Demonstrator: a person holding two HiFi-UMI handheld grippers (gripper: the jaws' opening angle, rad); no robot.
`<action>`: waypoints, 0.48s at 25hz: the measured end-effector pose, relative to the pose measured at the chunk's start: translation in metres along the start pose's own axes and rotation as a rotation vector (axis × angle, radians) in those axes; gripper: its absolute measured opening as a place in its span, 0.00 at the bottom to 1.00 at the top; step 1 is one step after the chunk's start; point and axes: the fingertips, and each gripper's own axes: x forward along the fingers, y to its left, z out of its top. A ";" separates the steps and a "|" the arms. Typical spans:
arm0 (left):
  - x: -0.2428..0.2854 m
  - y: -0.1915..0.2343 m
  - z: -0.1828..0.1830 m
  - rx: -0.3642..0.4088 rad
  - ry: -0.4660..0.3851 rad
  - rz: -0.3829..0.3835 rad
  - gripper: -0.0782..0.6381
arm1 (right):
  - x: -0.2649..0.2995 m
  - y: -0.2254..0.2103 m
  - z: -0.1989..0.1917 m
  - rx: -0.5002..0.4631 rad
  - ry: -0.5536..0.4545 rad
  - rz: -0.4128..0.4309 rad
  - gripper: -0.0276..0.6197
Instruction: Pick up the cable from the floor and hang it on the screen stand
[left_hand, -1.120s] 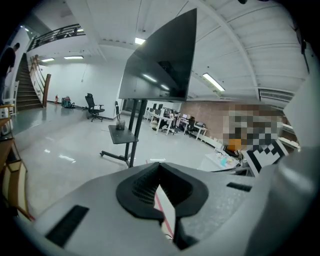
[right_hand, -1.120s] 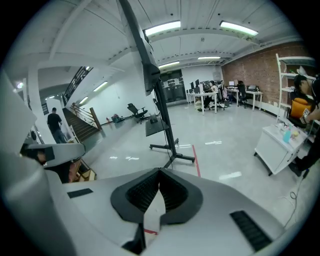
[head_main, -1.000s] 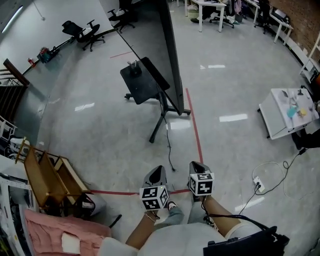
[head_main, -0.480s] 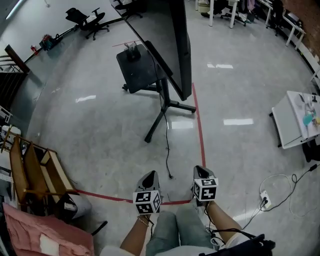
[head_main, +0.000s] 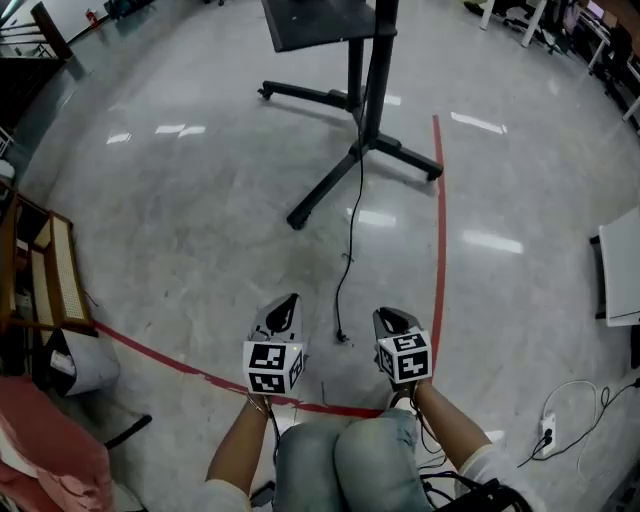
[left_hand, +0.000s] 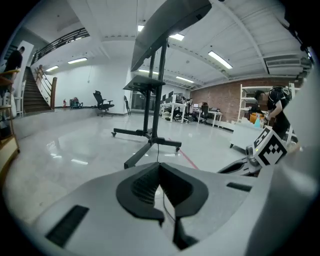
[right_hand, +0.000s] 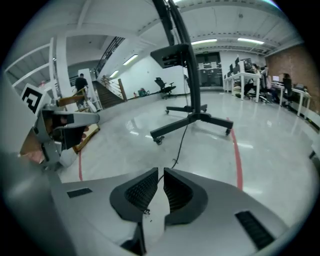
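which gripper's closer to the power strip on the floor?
Right. The right gripper is left of the power strip; the left gripper is farther left, past it.

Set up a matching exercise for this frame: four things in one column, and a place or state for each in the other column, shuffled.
Things:
1. cable
2. screen stand
3. red line
4. left tongs

Places or states:
A. shut, nothing held
B. hangs down from the stand, loose end lying on the floor
C. stands on splayed black legs
D. runs along the floor, passing right of the stand's base in the head view

Pairs: 1-B, 2-C, 3-D, 4-A
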 end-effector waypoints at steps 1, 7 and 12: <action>0.015 0.010 -0.017 0.014 -0.007 -0.003 0.12 | 0.028 0.001 -0.015 -0.030 0.008 0.030 0.08; 0.071 0.045 -0.108 0.064 0.014 -0.022 0.12 | 0.133 0.023 -0.123 -0.119 0.140 0.179 0.24; 0.078 0.044 -0.143 0.043 0.066 -0.041 0.11 | 0.145 0.049 -0.168 -0.202 0.224 0.252 0.29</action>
